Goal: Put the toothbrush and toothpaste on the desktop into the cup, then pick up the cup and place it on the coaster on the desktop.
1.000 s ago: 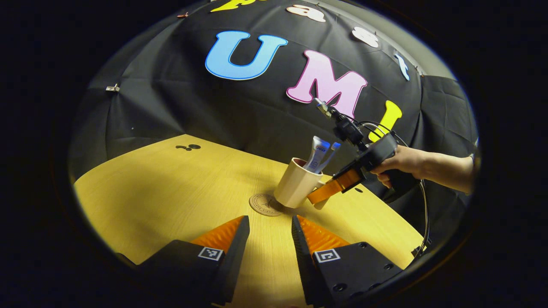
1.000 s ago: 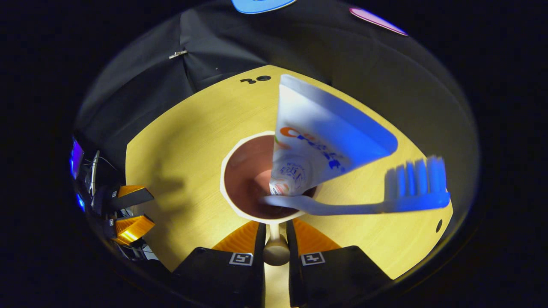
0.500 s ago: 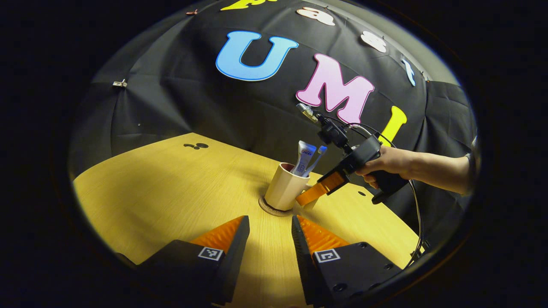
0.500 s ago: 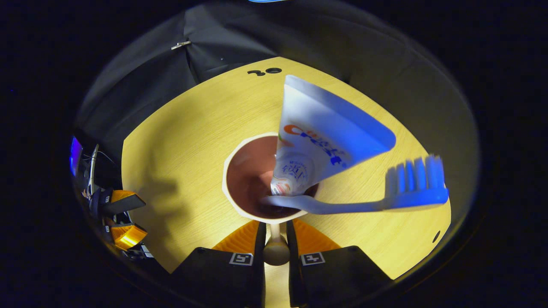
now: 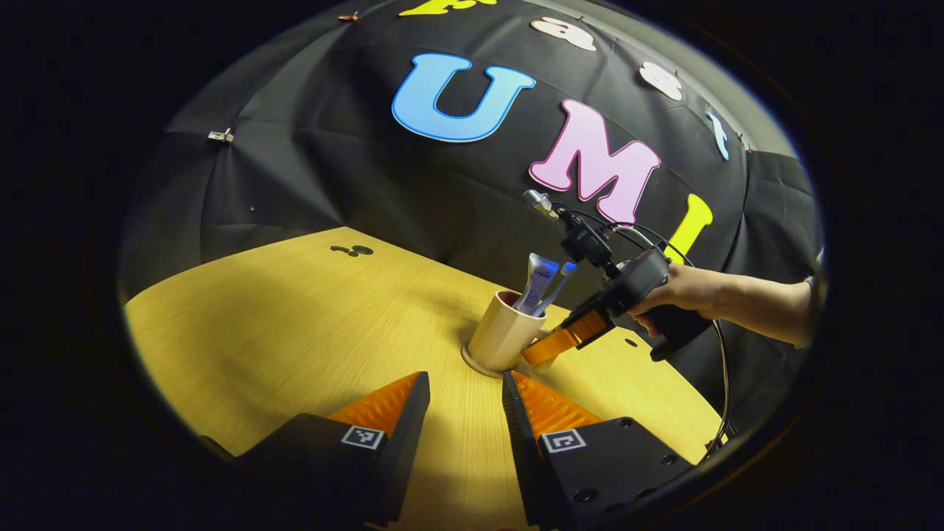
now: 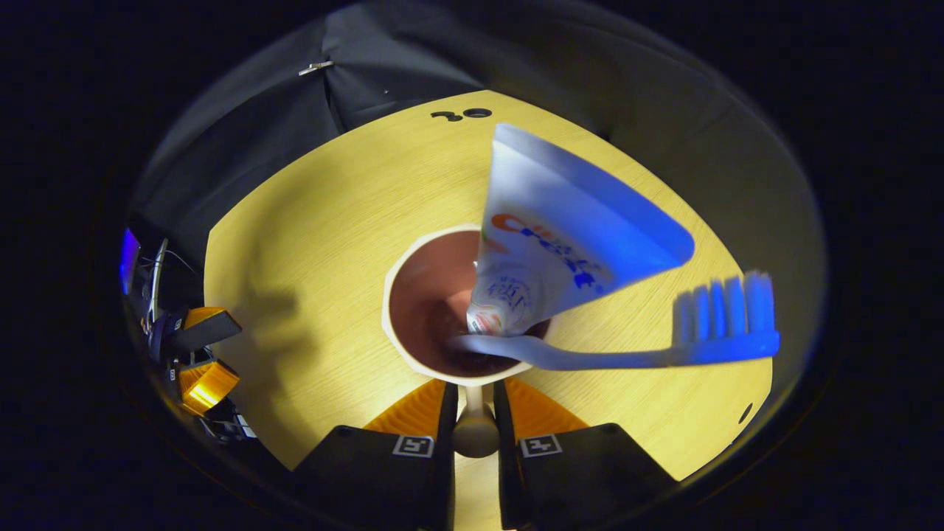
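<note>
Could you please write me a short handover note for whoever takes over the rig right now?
Right gripper: shut on the cup handle.
Left gripper: open, holding nothing, short of the cup.
Cup: upright on the coaster, with the toothpaste and toothbrush inside.
Done: both items loaded, cup placed.
Left: open the right gripper and back off without tipping the cup.

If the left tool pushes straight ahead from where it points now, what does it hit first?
Most likely the cup on the coaster. The left tool is open and aimed just left of it; depth is hard to judge.
</note>
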The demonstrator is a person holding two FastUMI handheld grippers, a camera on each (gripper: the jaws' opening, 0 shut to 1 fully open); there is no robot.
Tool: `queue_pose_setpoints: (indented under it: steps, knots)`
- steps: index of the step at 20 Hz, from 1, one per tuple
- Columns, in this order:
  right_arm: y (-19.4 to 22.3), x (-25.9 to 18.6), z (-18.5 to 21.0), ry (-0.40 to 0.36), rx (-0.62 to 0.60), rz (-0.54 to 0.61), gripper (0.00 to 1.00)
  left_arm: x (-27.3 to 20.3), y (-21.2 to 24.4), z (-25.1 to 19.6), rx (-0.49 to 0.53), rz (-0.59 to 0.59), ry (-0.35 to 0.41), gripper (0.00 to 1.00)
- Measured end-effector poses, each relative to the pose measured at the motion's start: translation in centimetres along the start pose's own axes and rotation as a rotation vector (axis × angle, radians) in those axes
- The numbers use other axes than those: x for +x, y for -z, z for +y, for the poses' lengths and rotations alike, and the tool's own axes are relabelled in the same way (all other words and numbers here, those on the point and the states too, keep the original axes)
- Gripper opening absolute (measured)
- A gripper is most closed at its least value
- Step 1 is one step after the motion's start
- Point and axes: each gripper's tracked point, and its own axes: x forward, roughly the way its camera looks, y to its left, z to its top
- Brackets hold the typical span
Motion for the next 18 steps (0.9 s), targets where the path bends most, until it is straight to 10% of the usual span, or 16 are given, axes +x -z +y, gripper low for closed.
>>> queue_pose_setpoints:
  steps: [18]
  knots:
    - [-2.0,-10.1,-0.3,0.043,0.100,-0.209,0.58,-1.7,-3.3,-2.1,0.010,-0.015,-0.013,0.63]
